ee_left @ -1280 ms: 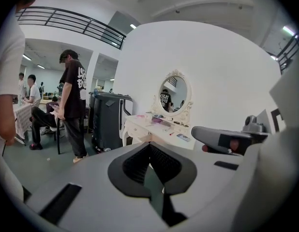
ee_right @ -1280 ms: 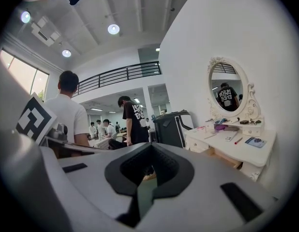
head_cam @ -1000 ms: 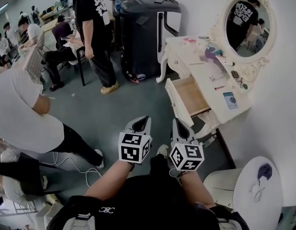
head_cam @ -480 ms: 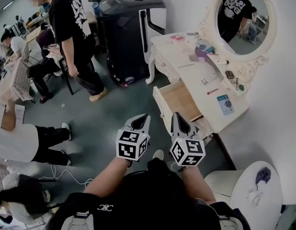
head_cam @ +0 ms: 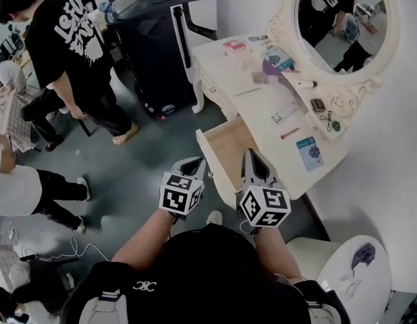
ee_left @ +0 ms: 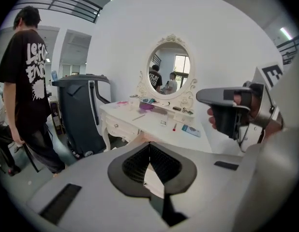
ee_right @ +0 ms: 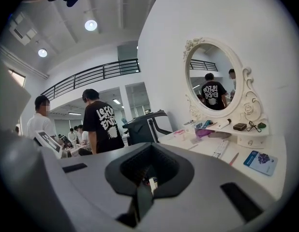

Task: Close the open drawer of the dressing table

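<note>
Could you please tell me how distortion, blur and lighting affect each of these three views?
Head view: strong fisheye bend, the dressing table edges curve; evenly lit, no hard shadows. Left gripper view: round dark vignette, the left hand-held gripper close up looks soft, while the mirror stays clear. Right gripper view: a ceiling light blooms white, and the walls bow.

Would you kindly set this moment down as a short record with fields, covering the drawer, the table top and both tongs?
drawer: drawer pulled out of the dressing table, wooden inside looks bare
table top: remote, red pen, blue card
mirror: oval mirror at the table's back
left: left tongs shut, empty, by the drawer's front panel
right: right tongs shut, empty, over the drawer's near side
contact with drawer: cannot tell
nearby: person in black T-shirt, dark bin
</note>
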`<state>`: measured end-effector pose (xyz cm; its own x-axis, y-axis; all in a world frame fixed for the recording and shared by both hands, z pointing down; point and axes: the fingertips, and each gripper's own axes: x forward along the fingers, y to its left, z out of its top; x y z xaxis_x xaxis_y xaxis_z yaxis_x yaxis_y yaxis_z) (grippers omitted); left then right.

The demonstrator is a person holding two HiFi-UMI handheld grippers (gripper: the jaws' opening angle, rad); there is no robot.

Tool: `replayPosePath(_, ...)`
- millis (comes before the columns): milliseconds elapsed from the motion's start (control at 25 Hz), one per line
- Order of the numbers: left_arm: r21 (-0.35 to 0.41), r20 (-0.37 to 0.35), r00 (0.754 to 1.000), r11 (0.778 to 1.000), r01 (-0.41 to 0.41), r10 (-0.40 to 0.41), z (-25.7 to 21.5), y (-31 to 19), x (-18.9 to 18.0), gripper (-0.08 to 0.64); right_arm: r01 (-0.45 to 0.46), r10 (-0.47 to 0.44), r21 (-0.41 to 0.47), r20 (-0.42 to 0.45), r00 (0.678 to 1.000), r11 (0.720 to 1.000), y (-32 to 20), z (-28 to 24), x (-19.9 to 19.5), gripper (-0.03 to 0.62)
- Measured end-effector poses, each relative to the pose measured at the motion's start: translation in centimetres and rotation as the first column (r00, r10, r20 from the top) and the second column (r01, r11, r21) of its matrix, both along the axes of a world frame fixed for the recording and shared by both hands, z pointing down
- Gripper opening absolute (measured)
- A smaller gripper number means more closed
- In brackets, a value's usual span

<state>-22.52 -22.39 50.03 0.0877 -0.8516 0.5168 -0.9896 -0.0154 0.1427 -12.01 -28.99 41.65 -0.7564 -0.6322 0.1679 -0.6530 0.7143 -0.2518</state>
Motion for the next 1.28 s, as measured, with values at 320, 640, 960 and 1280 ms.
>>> replayPosePath(320,-0.15,0.001,0.999,0.988,-0.038,0.039,6.7,-3.0,-0.5,0.009,-0.027,0.026,-0.059,-0.02,0.999,0.998,-4.6,1.7,0.5,0.011)
replayPosePath(640,-0.379,0.063,0.956,0.893,-0.242,0.286,17.5,-1.3,0.4,0.121,-0.062,0.052,-0.116,-0.087,0.995,0.991,-5.1,4.2,1.5,0.011)
replayPosePath(960,-0.531,-0.008,0.911,0.77,-0.353,0.412,25.7,-0.4,0.8,0.12,-0.158,0.13,-0.174,-0.164,0.978,0.972,-6.1,6.6,2.8,0.011)
replayPosePath(1280,-0.56,-0.041,0.868,0.708,-0.43,0.495,27.9,-1.5,1.9,0.118,-0.249,0.211,-0.18,-0.206,0.955,0.952,-6.7,6.9,4.4,0.011)
